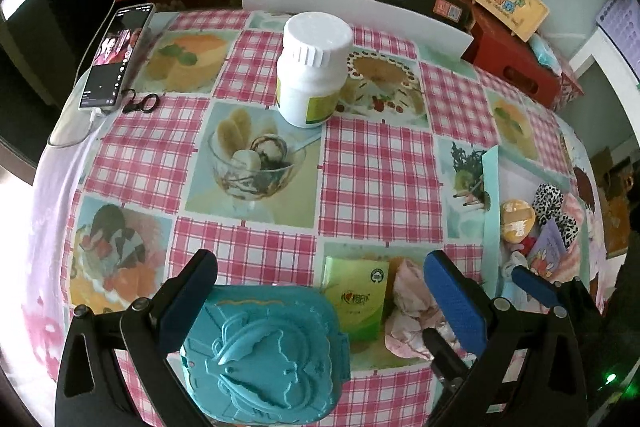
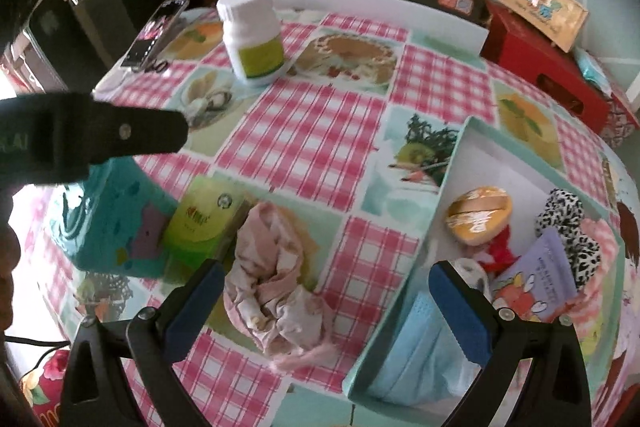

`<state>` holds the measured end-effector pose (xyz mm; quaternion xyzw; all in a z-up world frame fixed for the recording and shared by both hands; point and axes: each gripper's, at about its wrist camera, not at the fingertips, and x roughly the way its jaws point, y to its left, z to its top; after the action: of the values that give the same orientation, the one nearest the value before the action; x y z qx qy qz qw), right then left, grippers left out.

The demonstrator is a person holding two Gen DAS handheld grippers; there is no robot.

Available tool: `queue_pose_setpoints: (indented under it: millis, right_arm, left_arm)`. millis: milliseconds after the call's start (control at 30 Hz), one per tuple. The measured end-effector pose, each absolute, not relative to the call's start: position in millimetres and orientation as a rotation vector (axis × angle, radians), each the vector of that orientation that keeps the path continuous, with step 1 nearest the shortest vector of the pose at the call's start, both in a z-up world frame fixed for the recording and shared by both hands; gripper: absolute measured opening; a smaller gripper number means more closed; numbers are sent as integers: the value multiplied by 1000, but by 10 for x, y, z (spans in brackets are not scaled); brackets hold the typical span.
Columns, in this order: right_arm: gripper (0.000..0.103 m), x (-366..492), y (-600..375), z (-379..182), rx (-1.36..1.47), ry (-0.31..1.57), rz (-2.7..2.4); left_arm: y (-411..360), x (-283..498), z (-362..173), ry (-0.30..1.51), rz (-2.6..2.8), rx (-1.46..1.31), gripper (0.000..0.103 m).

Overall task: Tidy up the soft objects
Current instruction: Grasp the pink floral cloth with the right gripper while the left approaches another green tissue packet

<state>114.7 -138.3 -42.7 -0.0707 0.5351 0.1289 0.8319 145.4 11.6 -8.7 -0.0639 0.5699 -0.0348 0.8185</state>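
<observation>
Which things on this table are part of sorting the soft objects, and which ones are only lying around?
For the job:
- crumpled pink cloth
- shallow box holding the soft things
- blue face mask
- leopard scrunchie
- green tissue pack

Just lying about:
- white pill bottle
- phone
- teal plastic case
- red boxes

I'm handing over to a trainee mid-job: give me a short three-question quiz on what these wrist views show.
1. True or false: the blue face mask lies inside the pale green tray.
2. What lies directly beside the pink crumpled cloth, on the teal case's side? A) green packet B) phone C) white bottle
3. Fill in: the right claw is ____, holding nothing.

Key: 1 true. 2 A, the green packet. 3 open.
</observation>
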Motion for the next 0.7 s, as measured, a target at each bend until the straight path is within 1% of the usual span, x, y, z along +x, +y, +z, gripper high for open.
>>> queue_pose_setpoints:
  millis: [267,333,500,633,700]
  right_arm:
    - [103,1129,-1280,-513,-185,1164,308]
    - [102,1123,-1252,-527,-191,1166,319]
    - [89,1085,-1183,-553,-209,1172,352]
    - [86,1062,-1115,-589,-235,1178,381]
    - [82,1053,-1082,-622,-247,1187,391]
  left_arm:
    - [79,1527,-128,1239,-77,-112,103]
    - [102,1537,-140,1246,-72,-124,103]
    - [167,1537,-156,1250,-48,-141,103]
    - [182,1535,-164,1253,-48,-149,103]
    - [186,1531,-165,1246,-52,-155,103]
